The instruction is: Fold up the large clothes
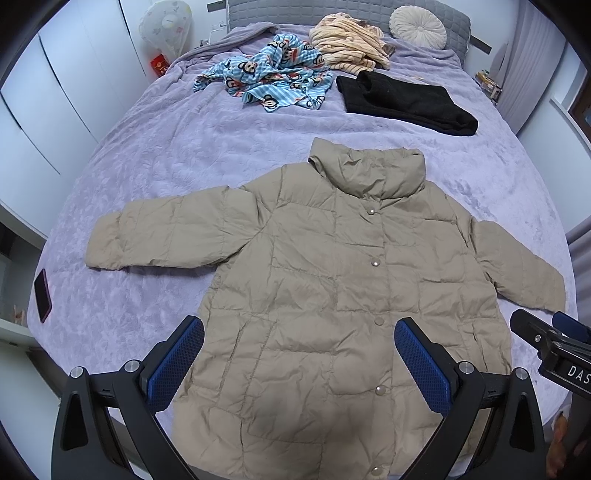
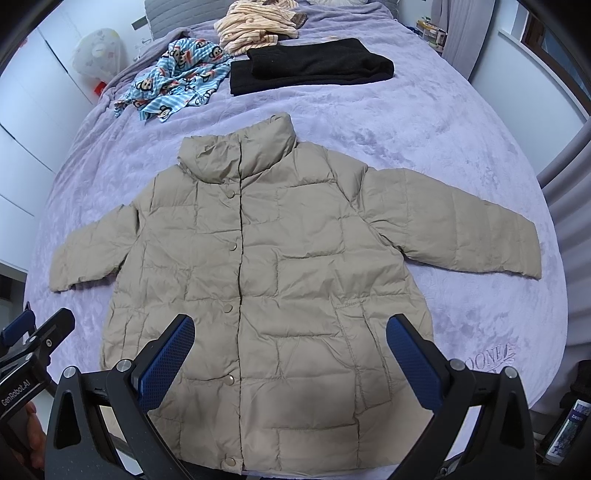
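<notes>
A beige quilted puffer jacket [image 1: 317,280] [image 2: 266,266] lies flat on the lilac bedspread [image 1: 177,147] [image 2: 424,122], front up, snaps fastened, collar away from me and both sleeves spread out sideways. My left gripper [image 1: 299,354] hovers open above the jacket's lower hem, blue pads wide apart with nothing between them. My right gripper [image 2: 290,350] is also open over the lower front of the jacket, holding nothing. The right gripper [image 1: 550,343] shows at the right edge of the left wrist view, and the left gripper [image 2: 33,339] shows at the left edge of the right wrist view.
Farther up the bed lie a folded black garment [image 1: 406,101] [image 2: 310,66], a crumpled blue monkey-print piece [image 1: 273,74] [image 2: 177,77] and a striped cream garment [image 1: 347,42] [image 2: 255,22]. A round cushion [image 1: 417,27] rests at the headboard. A dark phone [image 1: 42,295] lies near the bed's left edge.
</notes>
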A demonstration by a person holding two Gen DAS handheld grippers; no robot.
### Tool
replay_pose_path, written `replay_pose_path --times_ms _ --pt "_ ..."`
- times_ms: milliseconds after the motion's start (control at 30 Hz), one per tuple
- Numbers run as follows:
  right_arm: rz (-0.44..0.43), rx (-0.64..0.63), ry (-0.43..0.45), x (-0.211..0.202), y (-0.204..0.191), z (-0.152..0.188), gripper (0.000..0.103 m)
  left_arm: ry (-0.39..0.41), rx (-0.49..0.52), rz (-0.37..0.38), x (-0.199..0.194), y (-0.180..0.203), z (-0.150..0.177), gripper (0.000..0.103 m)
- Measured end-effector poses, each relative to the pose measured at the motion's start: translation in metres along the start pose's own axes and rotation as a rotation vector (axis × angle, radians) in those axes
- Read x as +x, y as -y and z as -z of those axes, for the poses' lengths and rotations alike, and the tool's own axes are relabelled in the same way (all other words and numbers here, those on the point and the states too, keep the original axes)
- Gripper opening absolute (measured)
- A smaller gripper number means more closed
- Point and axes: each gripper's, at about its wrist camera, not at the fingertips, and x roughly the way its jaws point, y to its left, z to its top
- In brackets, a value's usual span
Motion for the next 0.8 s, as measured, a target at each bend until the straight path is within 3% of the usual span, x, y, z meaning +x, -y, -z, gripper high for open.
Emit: replay_pose_path --times_ms 200,300,433,633,700,800 --pt "-0.013 0.021 -0.004 -0.001 0.001 0.002 0.103 -0.012 -0.028 0.041 0.002 -0.005 0.001 0.103" --pt "-0.04 0.049 0.01 -0.003 0.002 0.007 0.103 -0.064 -0.077 0.084 0.012 -0.017 0.003 0.103" --pt "-0.085 0.063 0.009 -0.005 0.001 0.007 0.103 -0.109 -0.126 0.108 0.028 -0.038 0.007 0.103" --pt "-0.071 0.078 0.019 0.012 -0.017 0.012 0.103 -0.093 -0.2 0.117 0.057 -0.086 0.007 0.103" --pt "-0.118 0.096 -0.022 0.028 -0.026 0.016 0.103 -0.078 -0.242 0.119 0.071 -0.107 0.008 0.103" --pt "-0.169 0.086 -0.15 0.059 -0.046 0.018 0.103 -0.072 -0.306 0.135 0.099 -0.142 0.008 0.103"
